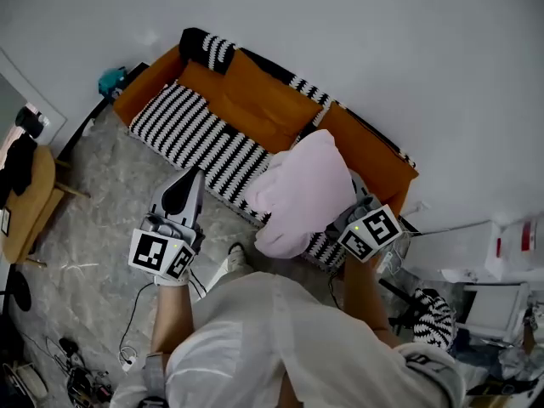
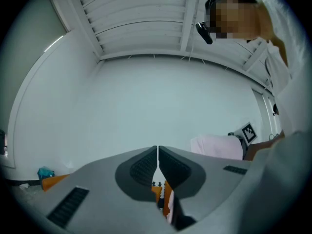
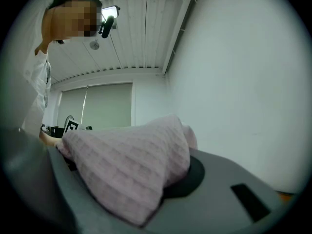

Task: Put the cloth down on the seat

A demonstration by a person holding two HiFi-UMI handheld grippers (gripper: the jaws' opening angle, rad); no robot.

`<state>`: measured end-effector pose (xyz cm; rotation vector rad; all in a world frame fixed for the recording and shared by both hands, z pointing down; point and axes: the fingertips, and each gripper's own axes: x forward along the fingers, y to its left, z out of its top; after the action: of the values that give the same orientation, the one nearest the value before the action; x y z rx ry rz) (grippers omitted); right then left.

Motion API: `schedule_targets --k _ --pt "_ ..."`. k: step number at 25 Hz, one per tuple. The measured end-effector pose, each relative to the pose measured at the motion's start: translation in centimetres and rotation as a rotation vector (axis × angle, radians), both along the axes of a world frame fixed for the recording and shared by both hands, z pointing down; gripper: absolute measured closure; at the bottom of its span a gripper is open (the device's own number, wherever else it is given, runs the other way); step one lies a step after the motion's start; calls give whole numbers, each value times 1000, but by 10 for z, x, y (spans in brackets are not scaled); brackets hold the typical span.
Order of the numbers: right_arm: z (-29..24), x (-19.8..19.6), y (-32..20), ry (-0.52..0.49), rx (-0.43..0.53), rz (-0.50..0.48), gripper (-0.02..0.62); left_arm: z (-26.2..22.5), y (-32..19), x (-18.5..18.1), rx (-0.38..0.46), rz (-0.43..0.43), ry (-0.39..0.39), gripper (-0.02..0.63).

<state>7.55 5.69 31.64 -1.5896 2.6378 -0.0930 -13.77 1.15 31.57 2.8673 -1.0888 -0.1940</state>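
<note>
A pink waffle-weave cloth (image 1: 302,189) hangs bunched over the right end of the orange sofa (image 1: 255,100), above its black-and-white striped seat (image 1: 191,134). My right gripper (image 1: 350,219) is shut on the cloth, which drapes over both jaws and hides the fingertips. In the right gripper view the cloth (image 3: 126,167) fills the space between the grey jaws. My left gripper (image 1: 185,195) is shut and holds nothing, out over the floor in front of the seat. Its ribbed pads (image 2: 146,168) meet, and the cloth (image 2: 217,146) shows off to its right.
A round wooden table (image 1: 25,202) stands at the left. A teal object (image 1: 110,81) sits by the sofa's left arm. White boxes and clutter (image 1: 476,257) lie at the right, and cables (image 1: 127,330) trail on the stone floor. A white wall rises behind the sofa.
</note>
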Motion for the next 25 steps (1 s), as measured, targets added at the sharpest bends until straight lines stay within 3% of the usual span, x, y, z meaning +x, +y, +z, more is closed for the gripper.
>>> schedule_targets --k 7,16,25 --pt "-5 -30 -95 -24 10 -56 536 1 -72 -21 -2 12 -21 580" --pt "41 -27 -206 -85 -93 -172 536 17 -133 -12 -41 -49 -52 580" --pt "112 -39 -305 -2 -229 -443 535 37 -198 1 -98 -178 -64 581"
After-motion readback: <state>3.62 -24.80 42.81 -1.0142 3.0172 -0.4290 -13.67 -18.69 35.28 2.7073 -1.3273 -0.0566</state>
